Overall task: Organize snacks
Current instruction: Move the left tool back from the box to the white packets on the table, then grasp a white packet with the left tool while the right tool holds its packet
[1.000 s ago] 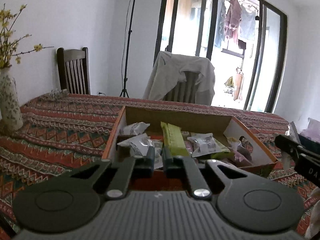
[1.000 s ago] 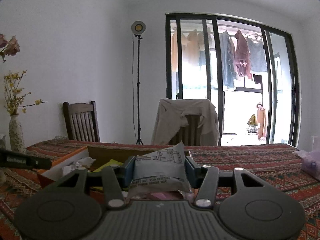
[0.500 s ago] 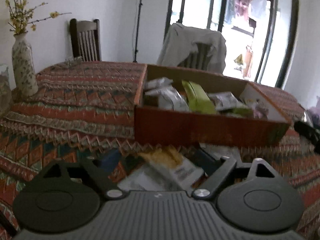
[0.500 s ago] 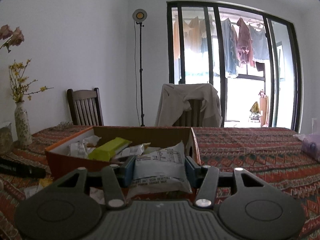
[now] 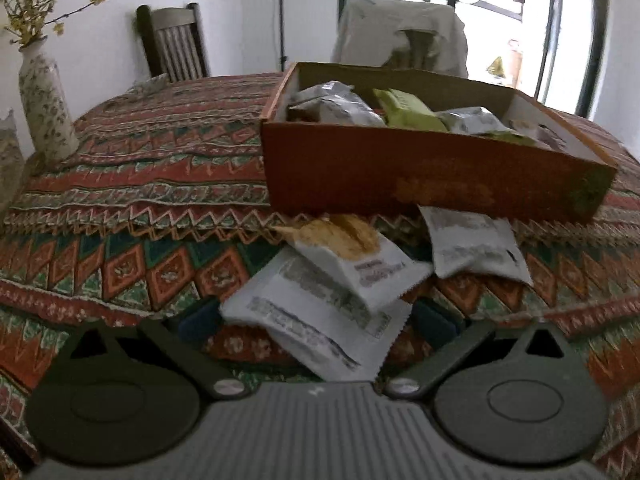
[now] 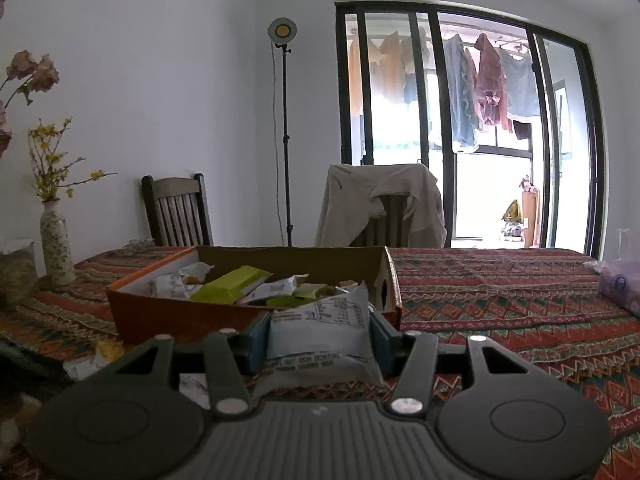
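Observation:
An orange cardboard box (image 5: 432, 168) holds several snack packets, one of them green (image 5: 408, 114). In front of it three white packets lie on the patterned cloth: a flat one (image 5: 320, 320), one with a chip picture (image 5: 360, 256) on top of it, and one to the right (image 5: 472, 244). My left gripper (image 5: 316, 322) is open, low over the cloth, its fingers on either side of the flat packet. My right gripper (image 6: 318, 338) is shut on a white snack packet (image 6: 320, 340), held in front of the box (image 6: 180, 312), near its right end.
A flowered vase (image 5: 44, 96) with yellow twigs stands at the table's left edge. Two chairs stand behind the table, one draped with a jacket (image 6: 380, 204). A purple pack (image 6: 620, 284) lies at the far right. A light stand (image 6: 284, 120) is by the wall.
My left gripper has opened, drawn back from over the box and dropped to the loose packets in front of it. My right gripper has moved right and back from the box, still holding its packet.

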Motion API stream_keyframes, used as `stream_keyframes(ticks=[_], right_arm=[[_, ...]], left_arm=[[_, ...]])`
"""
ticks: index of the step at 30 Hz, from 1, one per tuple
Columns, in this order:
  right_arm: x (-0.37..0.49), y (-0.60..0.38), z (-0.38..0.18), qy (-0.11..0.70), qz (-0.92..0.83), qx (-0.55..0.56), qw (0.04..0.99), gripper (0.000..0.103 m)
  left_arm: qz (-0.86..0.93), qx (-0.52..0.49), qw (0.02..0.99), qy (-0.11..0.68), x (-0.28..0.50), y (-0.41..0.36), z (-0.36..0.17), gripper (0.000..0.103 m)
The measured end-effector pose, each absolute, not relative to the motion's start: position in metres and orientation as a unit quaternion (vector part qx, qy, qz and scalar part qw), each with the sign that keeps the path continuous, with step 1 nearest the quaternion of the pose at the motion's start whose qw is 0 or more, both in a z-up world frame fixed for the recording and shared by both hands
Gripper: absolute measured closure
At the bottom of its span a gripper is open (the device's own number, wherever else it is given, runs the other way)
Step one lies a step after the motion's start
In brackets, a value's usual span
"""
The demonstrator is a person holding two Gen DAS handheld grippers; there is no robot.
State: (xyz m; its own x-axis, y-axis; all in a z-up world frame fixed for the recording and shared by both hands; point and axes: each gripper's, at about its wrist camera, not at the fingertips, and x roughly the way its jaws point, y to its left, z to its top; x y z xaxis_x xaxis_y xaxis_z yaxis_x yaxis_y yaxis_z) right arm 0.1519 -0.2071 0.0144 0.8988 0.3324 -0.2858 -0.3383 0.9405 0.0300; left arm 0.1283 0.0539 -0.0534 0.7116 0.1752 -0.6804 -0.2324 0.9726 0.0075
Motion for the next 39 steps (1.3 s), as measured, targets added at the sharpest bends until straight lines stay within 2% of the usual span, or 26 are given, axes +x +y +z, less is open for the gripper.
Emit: stream_keyframes(ticks=[3, 5, 6, 8, 11, 12, 15, 19, 23, 24, 25, 31, 35, 38, 39], right_arm=[[0.148, -0.21, 0.014, 0.145, 0.172, -0.008, 0.974, 0.051], [0.146, -0.211, 0.014, 0.143, 0.172, -0.007, 0.975, 0.051], [0.145, -0.212, 0.014, 0.143, 0.171, -0.007, 0.975, 0.051], [0.145, -0.213, 0.014, 0.144, 0.171, -0.005, 0.975, 0.051], [0.143, -0.213, 0.014, 0.144, 0.172, -0.004, 0.974, 0.051], [0.142, -0.213, 0.014, 0.145, 0.173, -0.005, 0.974, 0.051], [0.139, -0.213, 0.013, 0.145, 0.176, -0.007, 0.974, 0.051], [0.136, -0.212, 0.013, 0.145, 0.179, -0.008, 0.973, 0.051], [0.134, -0.21, 0.014, 0.143, 0.18, -0.01, 0.973, 0.051], [0.134, -0.21, 0.014, 0.143, 0.18, -0.011, 0.973, 0.051], [0.133, -0.21, 0.013, 0.143, 0.18, -0.011, 0.973, 0.051], [0.131, -0.207, 0.013, 0.143, 0.179, -0.014, 0.973, 0.051], [0.13, -0.206, 0.012, 0.142, 0.178, -0.017, 0.973, 0.051], [0.13, -0.207, 0.012, 0.143, 0.178, -0.016, 0.973, 0.051], [0.13, -0.207, 0.012, 0.144, 0.178, -0.016, 0.973, 0.051]], left_arm=[[0.125, -0.044, 0.925, 0.357, 0.133, 0.055, -0.055, 0.0], [0.123, -0.043, 0.926, 0.353, 0.13, 0.054, -0.054, 0.006], [0.119, -0.041, 0.929, 0.349, 0.128, 0.054, -0.053, 0.013], [0.114, -0.046, 0.93, 0.346, 0.124, 0.056, -0.051, 0.018], [0.109, -0.059, 0.934, 0.334, 0.116, 0.062, -0.049, 0.033], [0.109, -0.061, 0.936, 0.33, 0.112, 0.064, -0.048, 0.052], [0.099, -0.071, 0.938, 0.324, 0.104, 0.07, -0.046, 0.058], [0.1, -0.065, 0.944, 0.308, 0.093, 0.072, -0.041, 0.076], [0.104, -0.06, 0.949, 0.292, 0.085, 0.073, -0.035, 0.086], [0.106, -0.056, 0.95, 0.288, 0.083, 0.073, -0.034, 0.094], [0.107, -0.052, 0.952, 0.283, 0.081, 0.073, -0.032, 0.097], [0.11, -0.026, 0.962, 0.249, 0.069, 0.069, -0.019, 0.098], [0.109, -0.03, 0.961, 0.252, 0.069, 0.069, -0.016, 0.097], [0.111, -0.035, 0.956, 0.271, 0.072, 0.07, -0.02, 0.091], [0.108, -0.037, 0.954, 0.278, 0.074, 0.07, -0.022, 0.077]])
